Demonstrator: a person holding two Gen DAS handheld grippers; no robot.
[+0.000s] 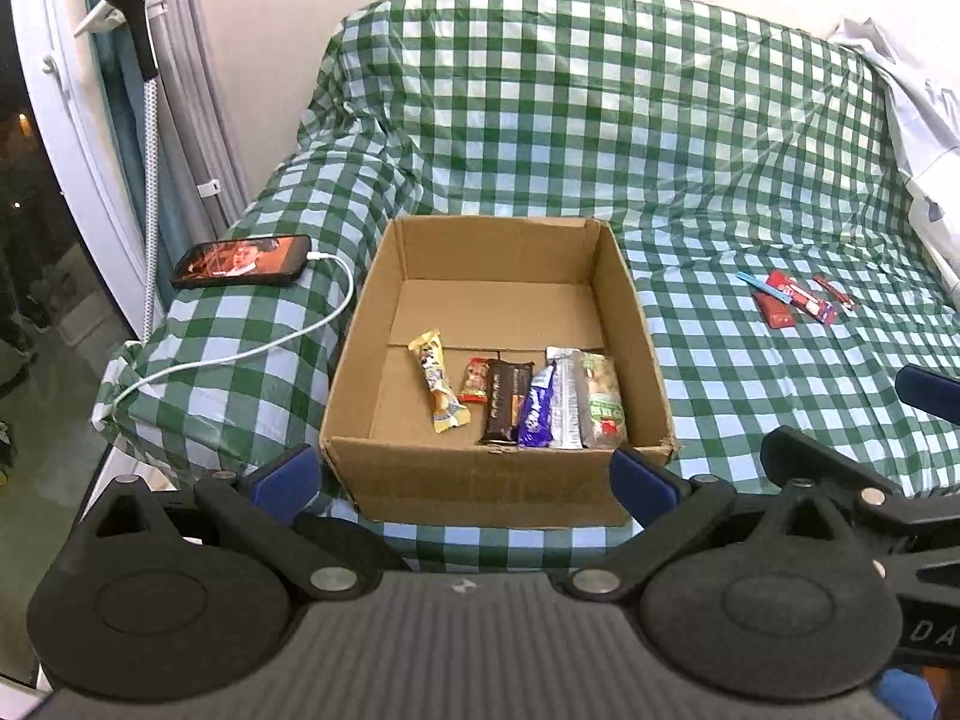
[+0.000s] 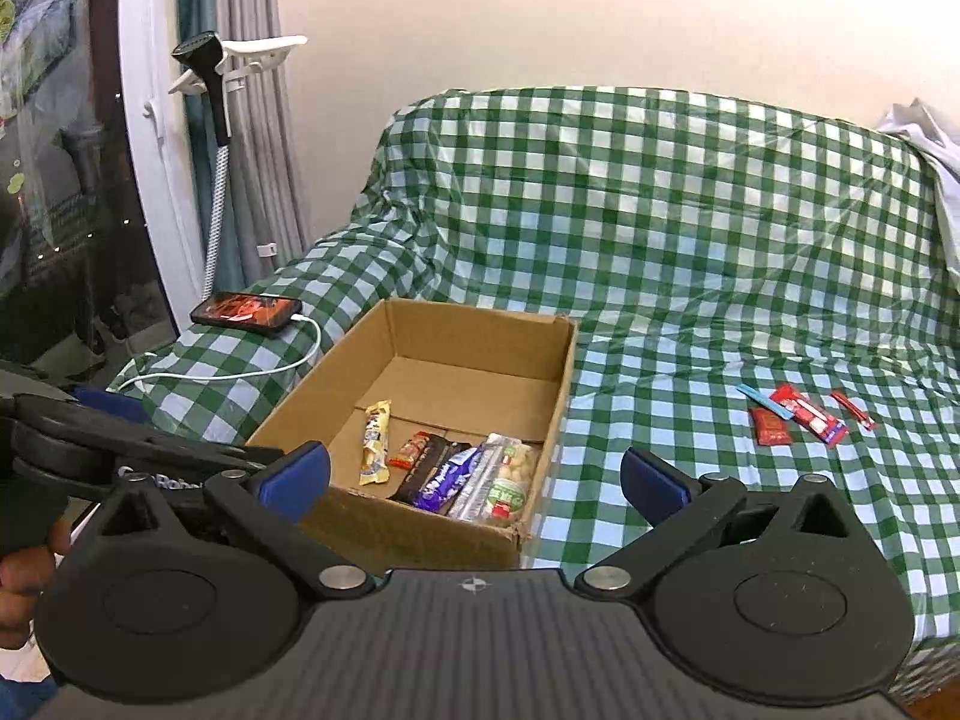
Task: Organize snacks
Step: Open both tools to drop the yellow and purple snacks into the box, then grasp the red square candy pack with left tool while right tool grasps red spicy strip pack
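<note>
An open cardboard box sits on a sofa draped in a green-and-white checked cloth. Several snack packs lie side by side along its near wall: a yellow bar, a small red pack, a dark brown bar, a purple bar, a silver bar and a pack of nuts. A few red packs lie loose on the seat to the right. My left gripper stands open before the box, empty. My right gripper is open wide, empty.
A phone with a lit screen lies on the sofa's left arm, a white cable trailing from it. A garment steamer and curtains stand at the left by a window. White cloth lies at the sofa's right end.
</note>
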